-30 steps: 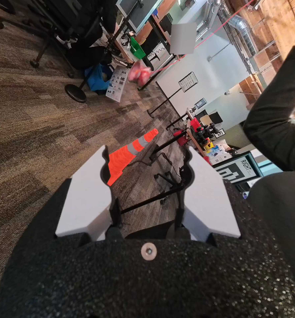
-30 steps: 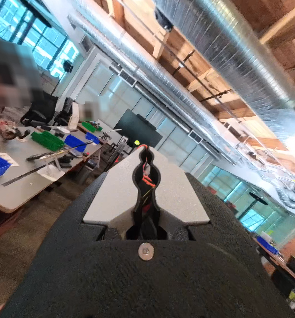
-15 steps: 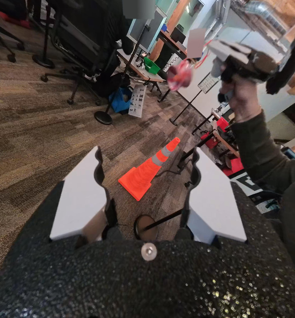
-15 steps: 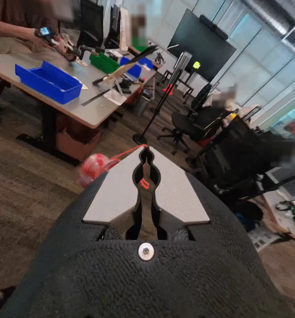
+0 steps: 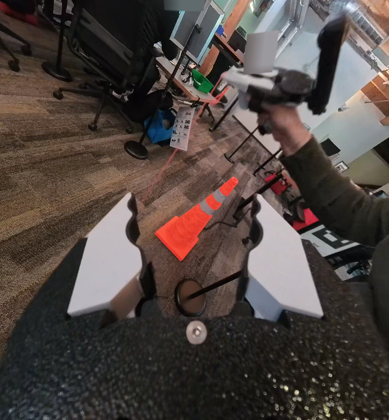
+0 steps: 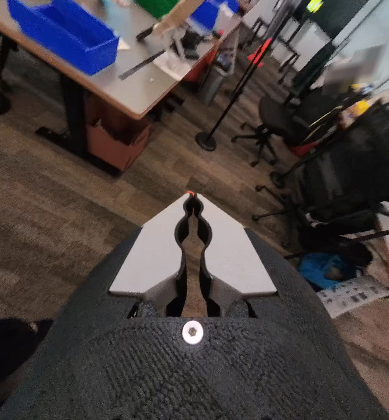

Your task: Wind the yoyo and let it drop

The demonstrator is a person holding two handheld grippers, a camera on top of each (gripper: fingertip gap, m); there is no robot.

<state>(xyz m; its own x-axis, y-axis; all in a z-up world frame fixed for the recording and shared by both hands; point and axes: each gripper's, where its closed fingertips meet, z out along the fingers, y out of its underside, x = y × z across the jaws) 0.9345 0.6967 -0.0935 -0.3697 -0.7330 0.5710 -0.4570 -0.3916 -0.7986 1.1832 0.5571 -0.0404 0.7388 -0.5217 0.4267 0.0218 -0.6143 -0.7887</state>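
My right gripper [image 6: 192, 196] is shut on the red yoyo string [image 6: 190, 193] at its fingertips. In the left wrist view it shows at the upper right [image 5: 228, 78], held by a hand, with the blurred red string [image 5: 177, 147] running down and left from it toward the carpet. The yoyo body is not in view; the string's lower end goes behind my left finger. My left gripper [image 5: 194, 202] is open and empty, held low over the carpet.
An orange traffic cone [image 5: 193, 222] lies on the carpet ahead of the left gripper. A black stand base [image 5: 190, 297] is near it. A table [image 6: 129, 91] with a blue bin [image 6: 64, 34], office chairs [image 6: 279, 127] and pole stands [image 5: 136, 148] stand around. The left gripper's tips are roughly 30 cm from the right gripper's.
The right gripper has tipped down from the ceiling toward the floor. The red yoyo, seen near it half a second ago, has dropped out of view and the string has stretched out.
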